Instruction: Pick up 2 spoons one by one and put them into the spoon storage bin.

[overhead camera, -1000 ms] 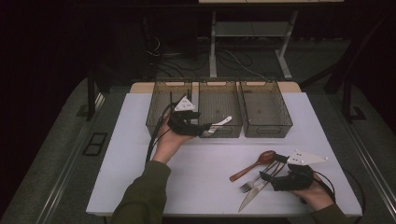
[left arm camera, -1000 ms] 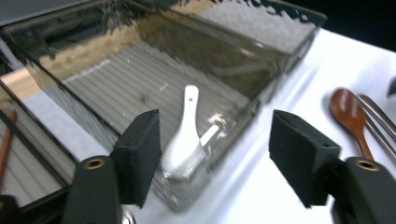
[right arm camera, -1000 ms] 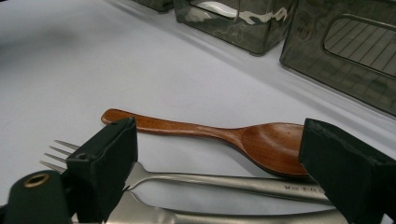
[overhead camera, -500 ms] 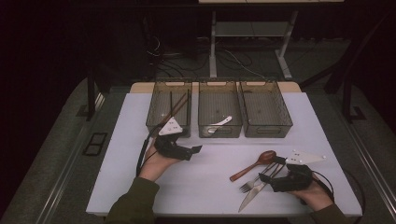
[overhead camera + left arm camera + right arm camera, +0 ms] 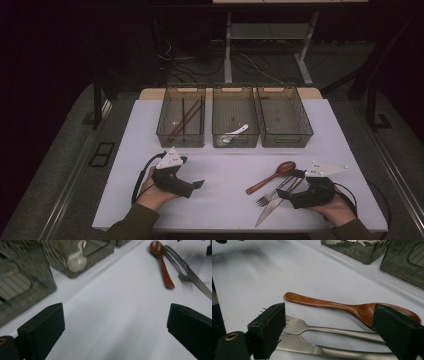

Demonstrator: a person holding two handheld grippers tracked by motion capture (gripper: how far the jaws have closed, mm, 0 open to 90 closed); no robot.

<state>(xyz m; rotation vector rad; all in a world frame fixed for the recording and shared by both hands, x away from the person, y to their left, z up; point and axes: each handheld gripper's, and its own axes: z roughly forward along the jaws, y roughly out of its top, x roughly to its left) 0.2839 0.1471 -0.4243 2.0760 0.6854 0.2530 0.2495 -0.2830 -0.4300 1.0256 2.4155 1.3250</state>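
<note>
My left gripper (image 5: 196,186) rests low over the near left of the white table (image 5: 225,165), pointing right. Its jaws have just been opening and stand wide in the left gripper view (image 5: 116,325), with bare table between them. My right gripper (image 5: 295,180) sits open at the near right. In the right gripper view (image 5: 332,327) its jaws straddle a wooden spoon (image 5: 342,307), a fork (image 5: 324,330) and a knife (image 5: 332,351) lying side by side. A white spoon (image 5: 235,134) lies in the middle bin (image 5: 235,90).
Three clear grey bins stand in a row at the back of the table. The left bin (image 5: 181,90) holds chopsticks (image 5: 181,122); the right bin (image 5: 284,90) looks empty. Cables trail from both grippers. Dark floor surrounds the table.
My left hand drew back from the bins toward the near left edge and sank lower. The white spoon stays in the middle bin. The right hand kept still.
</note>
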